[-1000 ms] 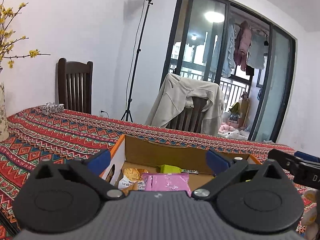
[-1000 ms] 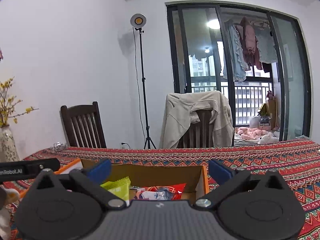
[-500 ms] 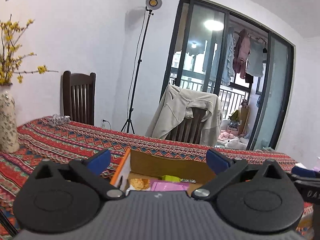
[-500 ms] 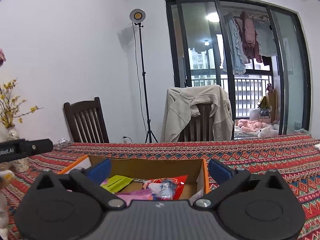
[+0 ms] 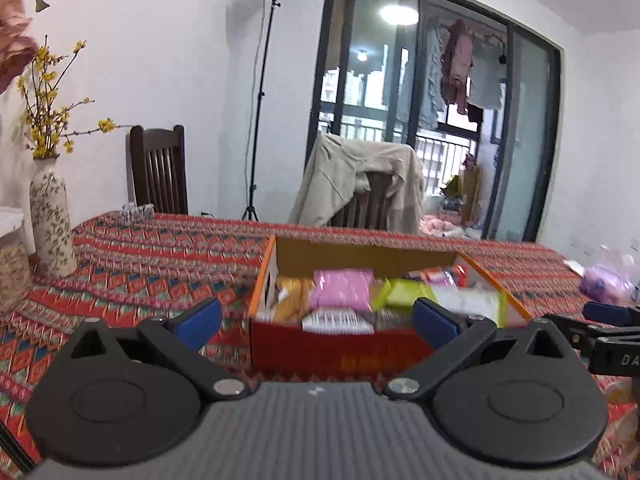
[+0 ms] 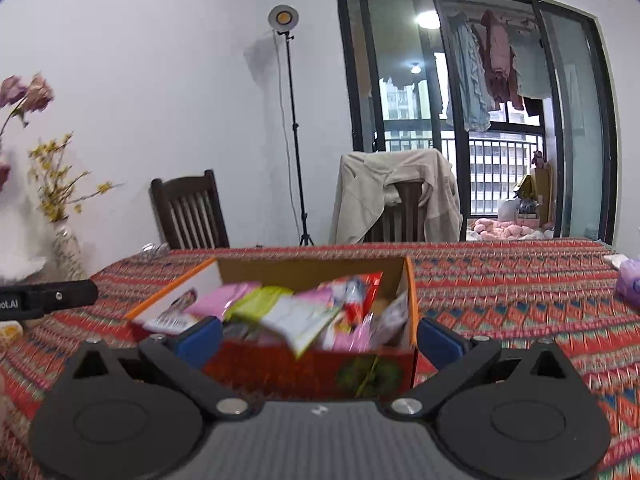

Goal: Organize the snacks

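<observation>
An open red-and-orange cardboard box (image 5: pixel 340 350) full of snack packets stands on the patterned tablecloth; it also shows in the right wrist view (image 6: pixel 304 368). Inside lie a pink packet (image 5: pixel 342 290), a lime-green packet (image 5: pixel 402 294) and several others. My left gripper (image 5: pixel 316 322) is open and empty, just in front of the box. My right gripper (image 6: pixel 318 340) is open and empty, also close in front of the box. The right gripper's fingertips (image 5: pixel 608 314) show at the right edge of the left wrist view.
A patterned vase (image 5: pixel 52 226) with yellow flowers stands at the table's left. A purple bag (image 5: pixel 610 280) lies at the right. Two wooden chairs (image 5: pixel 158 172) stand behind the table, one draped with a beige jacket (image 5: pixel 356 180). A lamp stand (image 5: pixel 256 120) stands by the wall.
Both grippers have drawn back and risen from over the box; the whole box front is now in view. Both stay open and empty.
</observation>
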